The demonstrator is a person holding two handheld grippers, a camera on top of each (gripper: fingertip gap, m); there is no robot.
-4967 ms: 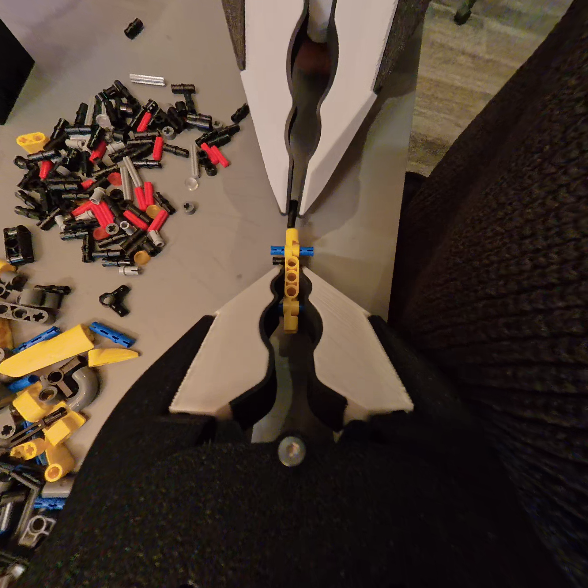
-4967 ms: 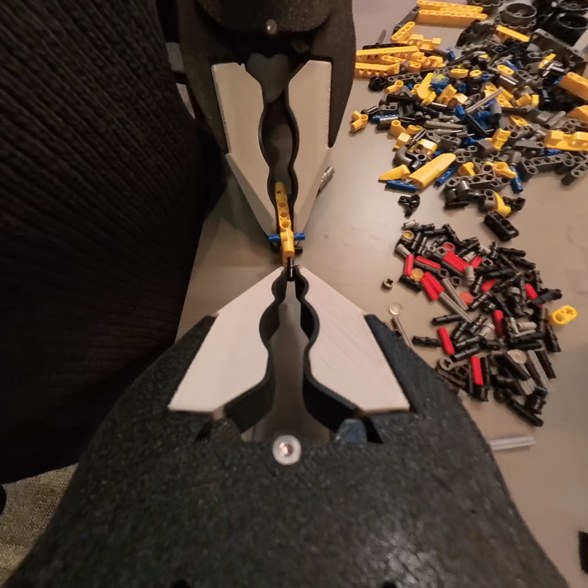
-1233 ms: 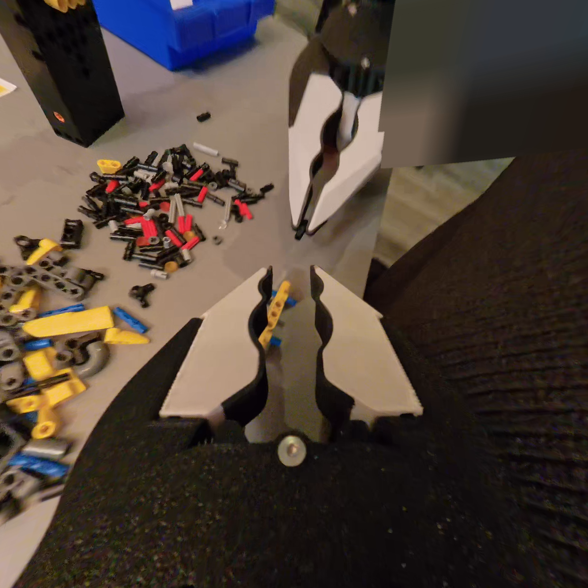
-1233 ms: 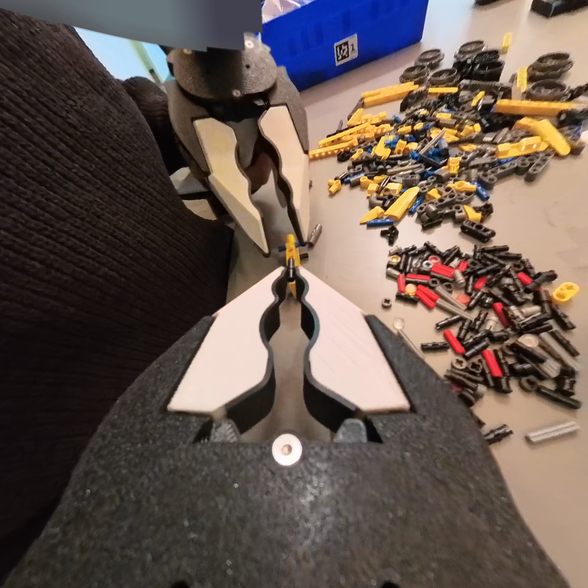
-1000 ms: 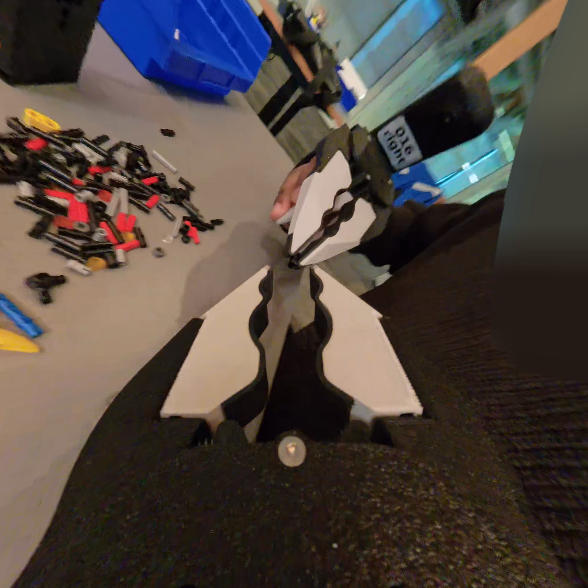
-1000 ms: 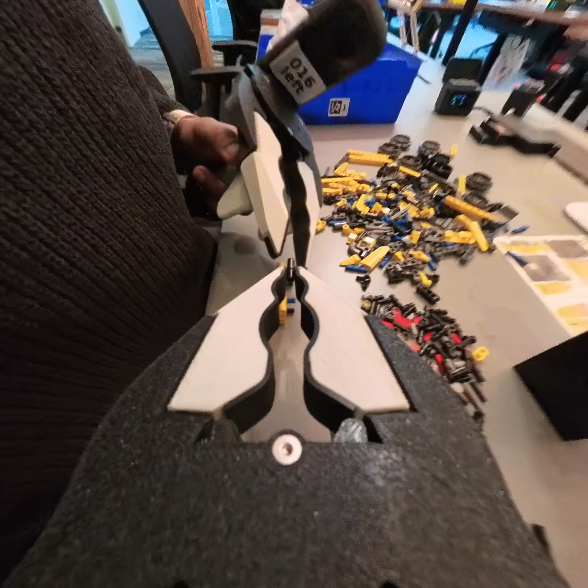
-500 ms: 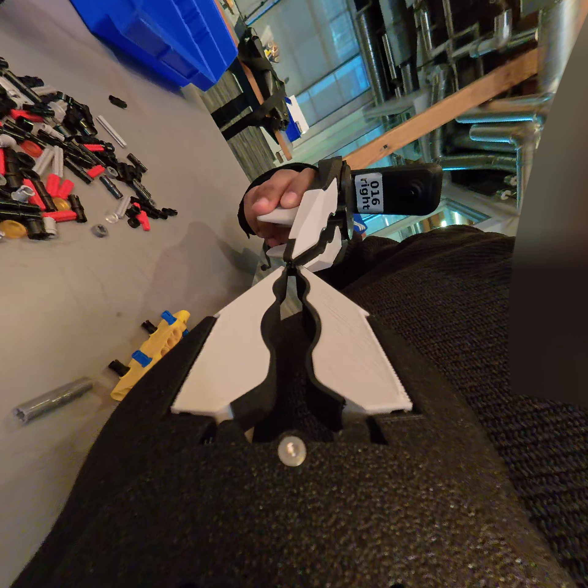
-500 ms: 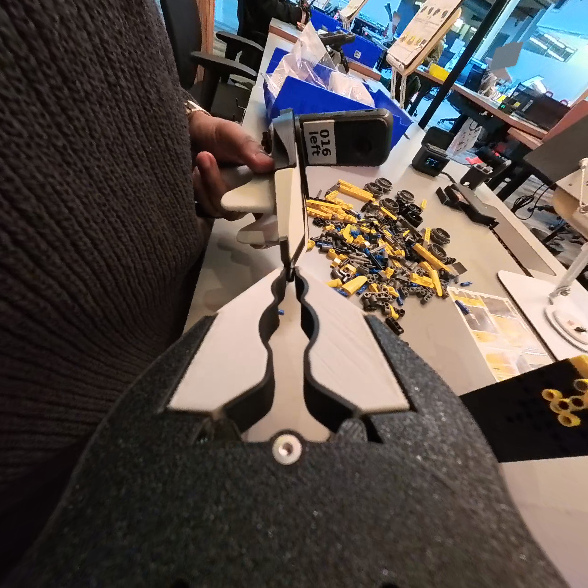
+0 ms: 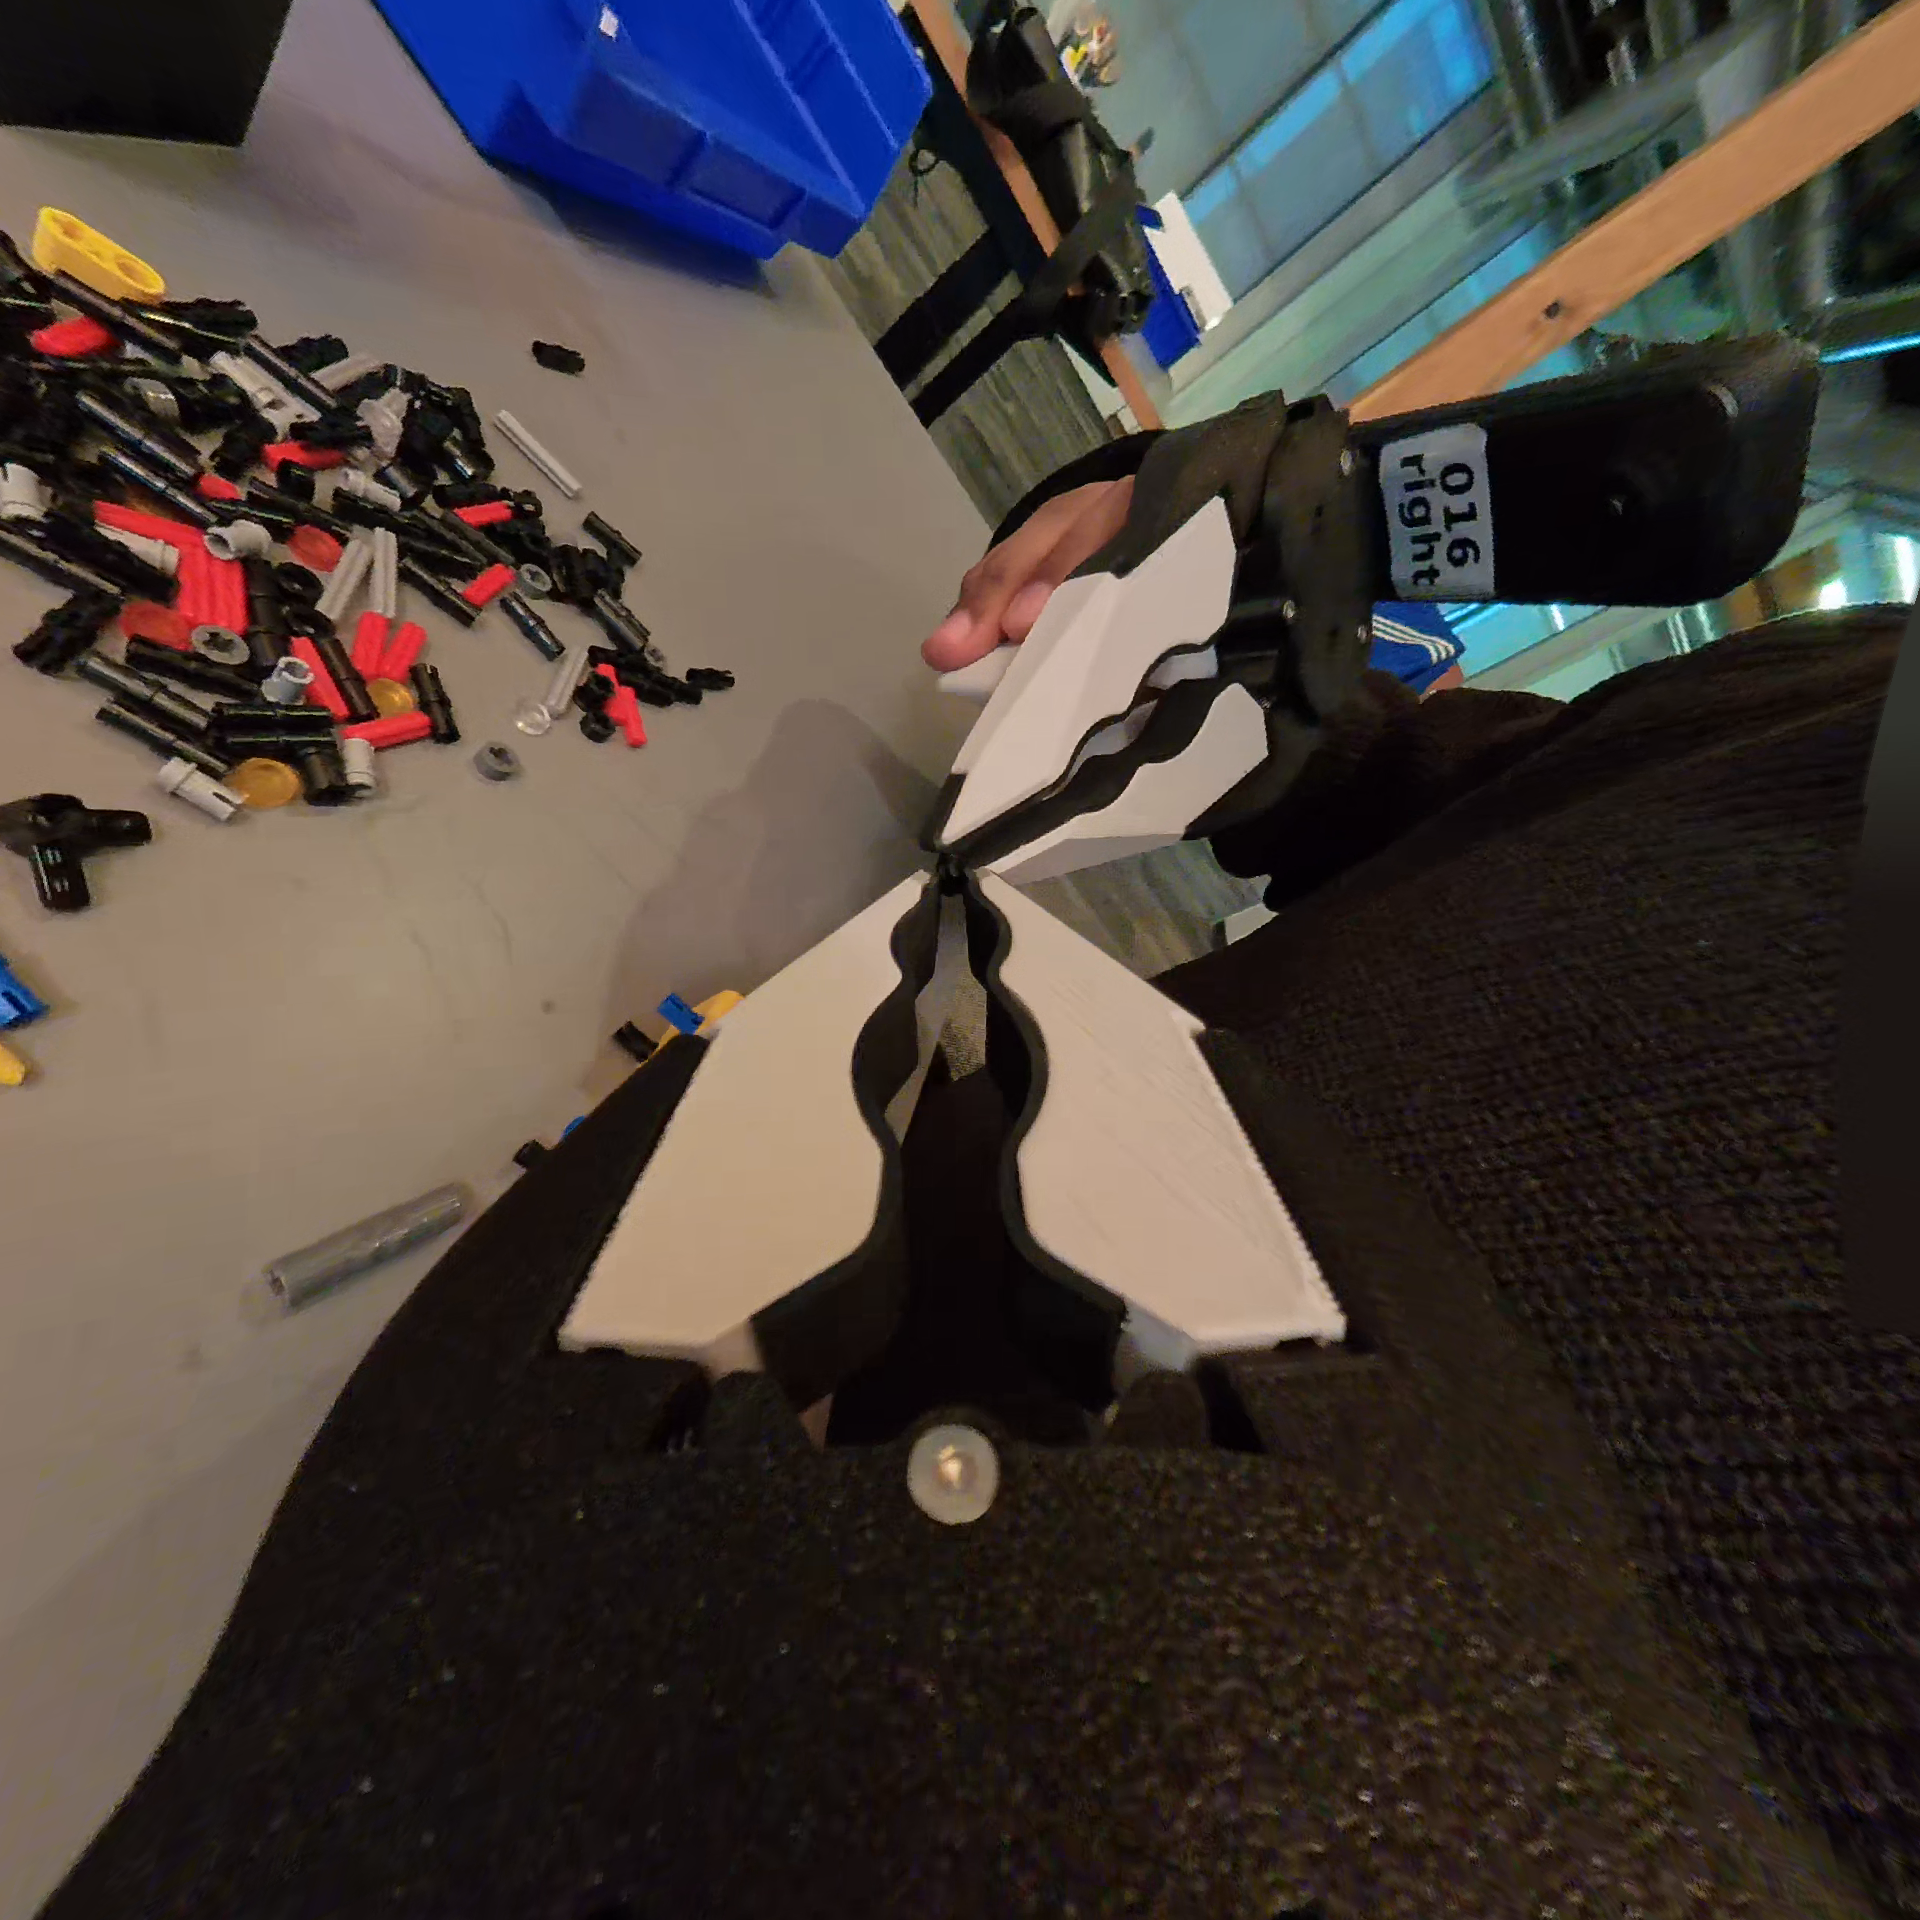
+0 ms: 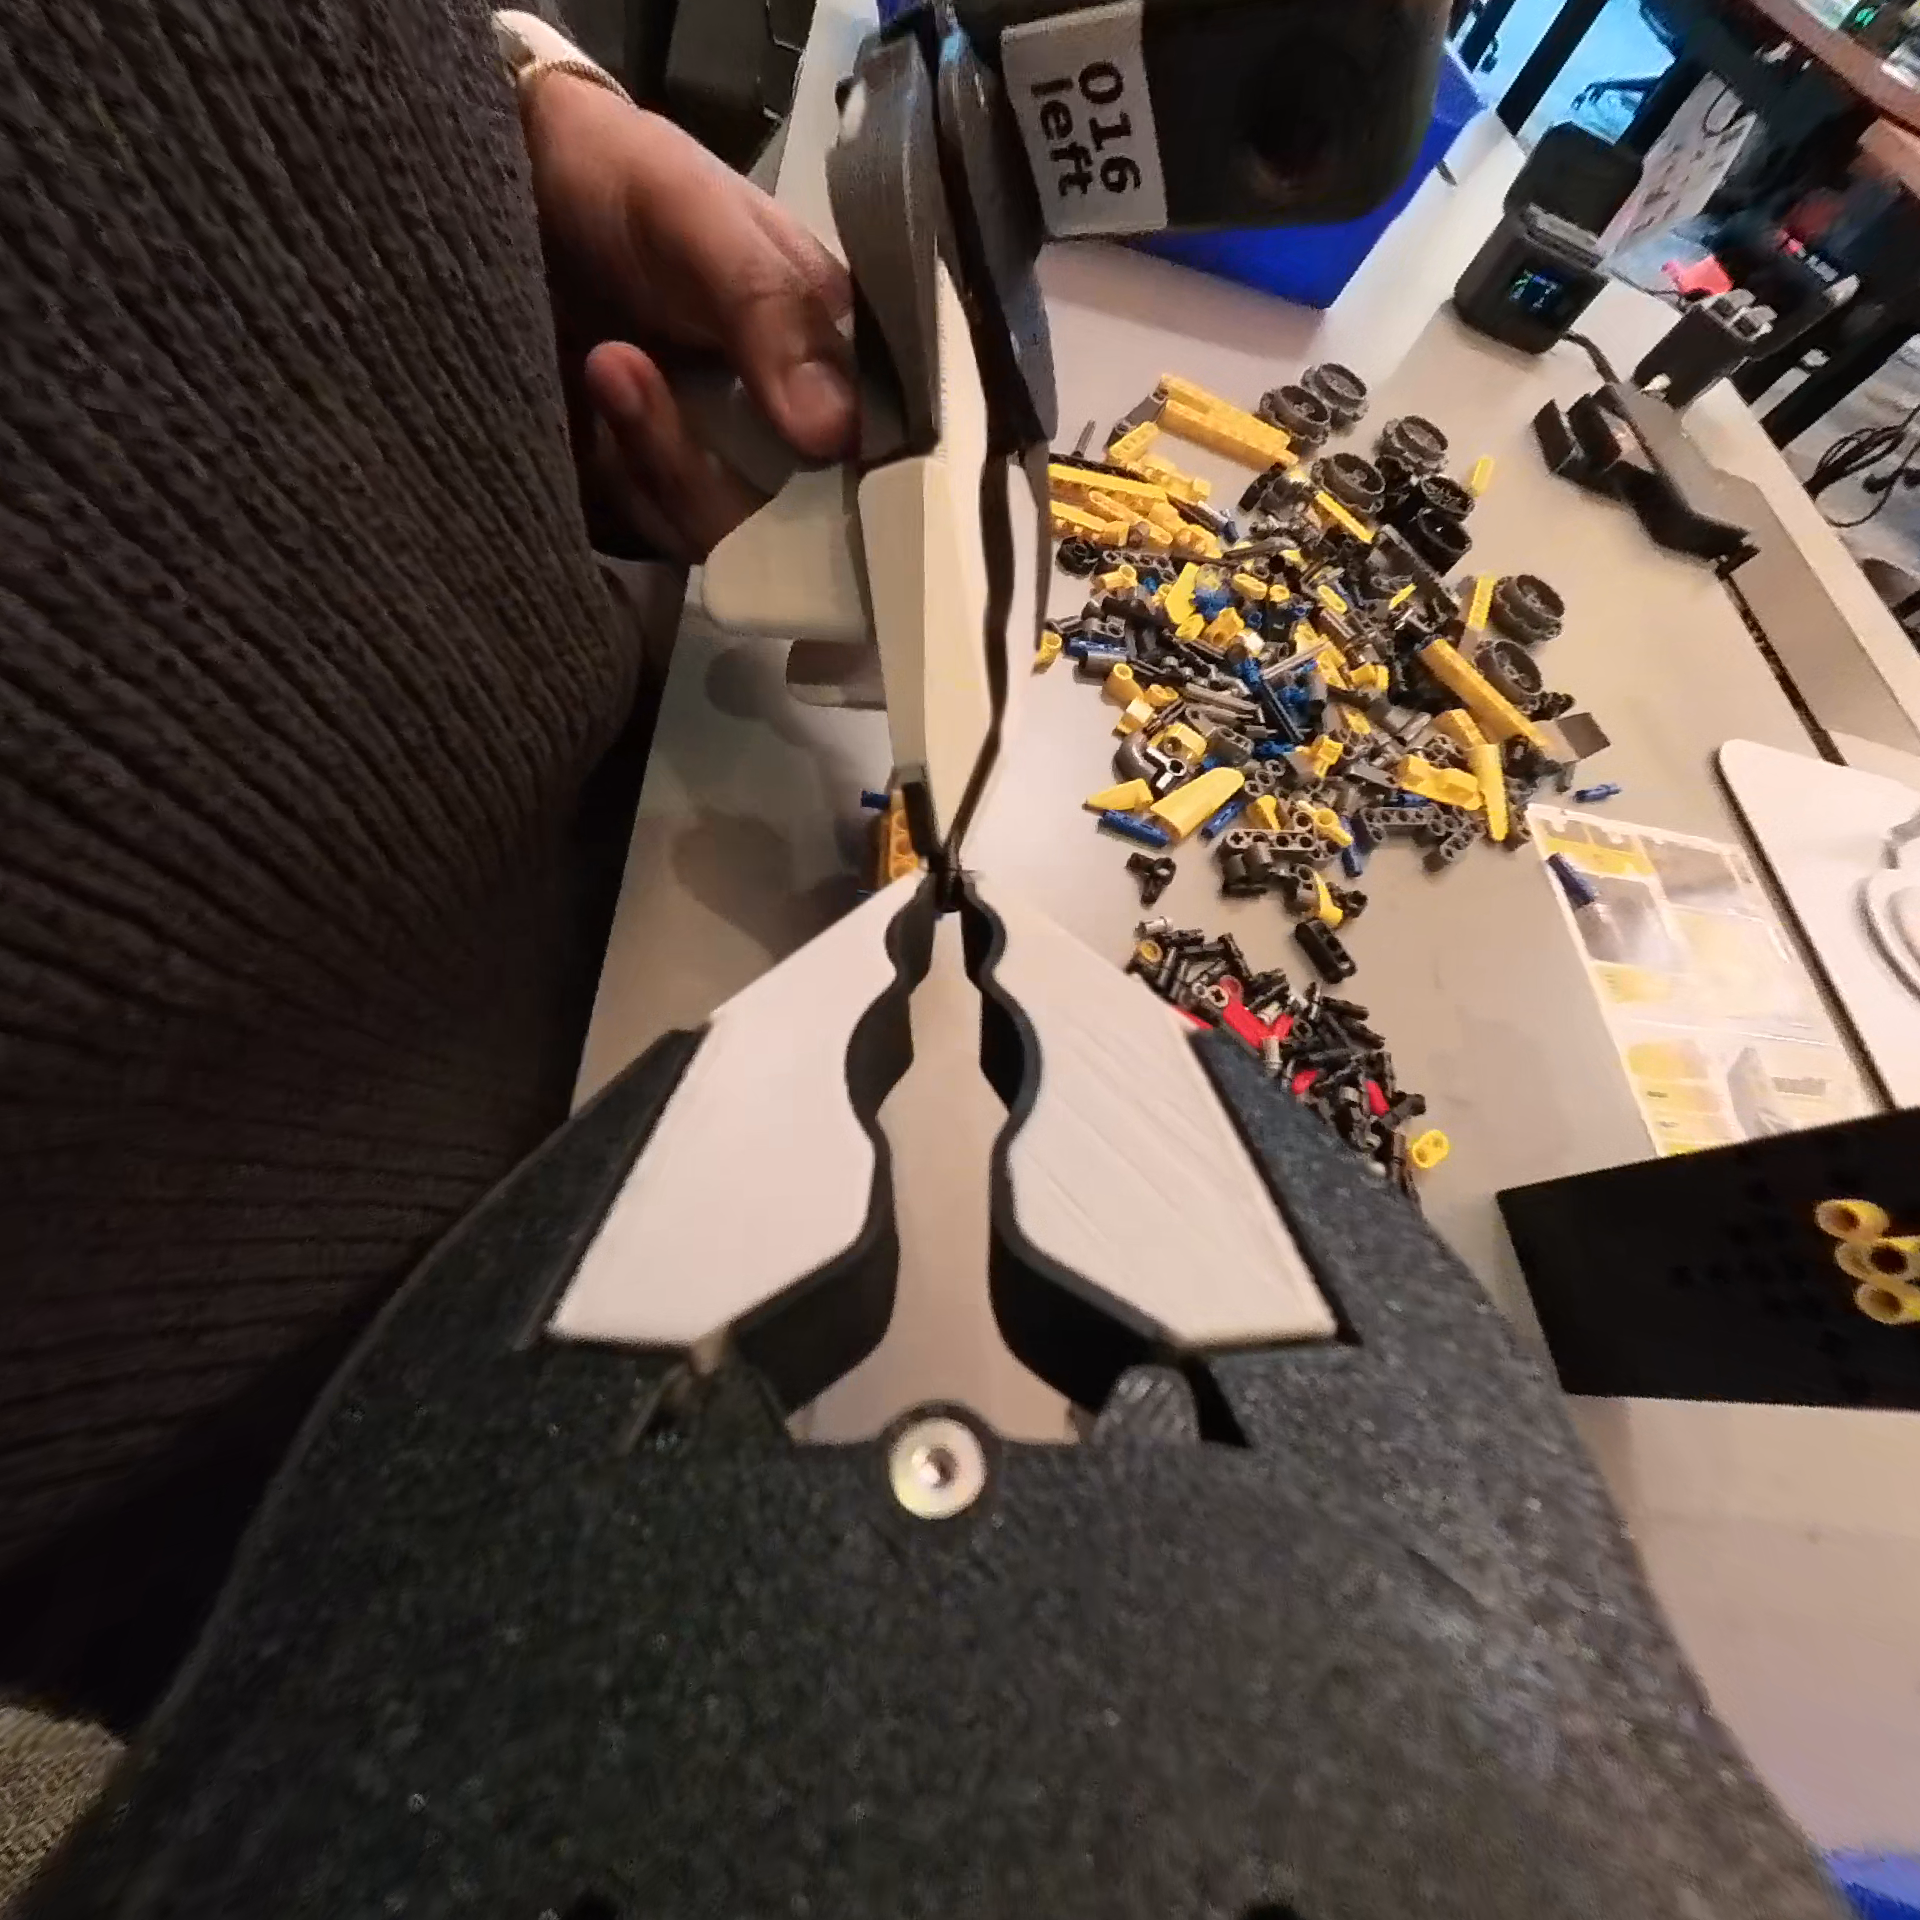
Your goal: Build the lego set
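My left gripper (image 9: 948, 885) and my right gripper (image 10: 943, 896) meet tip to tip above the near edge of the grey table (image 9: 436, 966). Both are shut, and a small black pin (image 10: 943, 878) sits pinched where the tips touch; it also shows in the left wrist view (image 9: 948, 871). The right gripper (image 9: 943, 836) comes in from the upper right in the left wrist view. The left gripper (image 10: 935, 831) hangs from above in the right wrist view. A yellow beam with blue pins (image 9: 698, 1010) lies loose on the table, partly hidden behind my left finger; it also shows in the right wrist view (image 10: 896, 833).
A pile of black, red and grey pins (image 9: 260, 582) lies at left, a grey tube (image 9: 364, 1242) nearer. A blue bin (image 9: 665, 114) stands behind. A heap of yellow and black parts (image 10: 1330, 644), a printed sheet (image 10: 1704, 987) and a black block (image 10: 1714, 1268) are at right. A dark sweater (image 10: 260, 623) is close by. Less than 4 cm separates the two grippers' tips. Both grippers' tips are roughly 20 centimetres from the black block (image 10: 1714, 1268).
My left gripper opened and let the yellow beam fall onto the table. Both grippers rose and tilted, and the left one shut at the right gripper's tips.
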